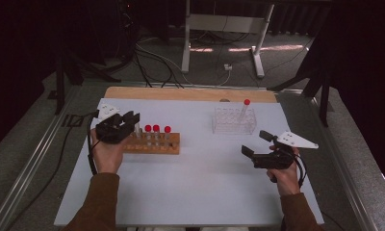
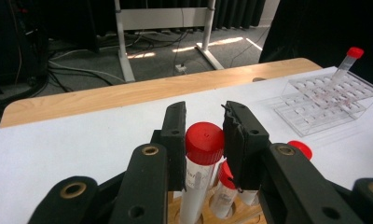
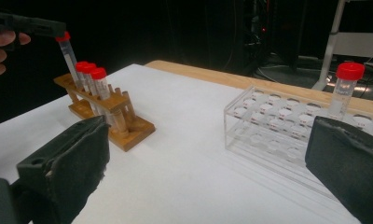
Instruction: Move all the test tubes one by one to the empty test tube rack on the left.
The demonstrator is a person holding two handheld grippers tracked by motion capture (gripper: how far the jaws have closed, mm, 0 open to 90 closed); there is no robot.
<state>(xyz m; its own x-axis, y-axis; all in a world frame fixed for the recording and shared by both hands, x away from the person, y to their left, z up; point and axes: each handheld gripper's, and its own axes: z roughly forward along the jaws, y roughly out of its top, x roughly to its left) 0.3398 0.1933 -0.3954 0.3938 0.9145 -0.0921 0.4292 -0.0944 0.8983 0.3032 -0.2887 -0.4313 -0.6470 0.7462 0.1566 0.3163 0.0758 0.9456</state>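
Left gripper view: red-capped tube [image 2: 203, 143] apparently clamped between claw [image 2: 204, 122] jaws.

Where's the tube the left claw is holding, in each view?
High view: left of centre, at the left end of the wooden rack, mostly hidden by the left claw.
Left gripper view: bottom centre, the held tube with its red cap clamped between the black jaws.
Right gripper view: top left, tilted tube rising from the rack's far end.
Shared landmark: the clear rack with one red-capped tube standing in it.
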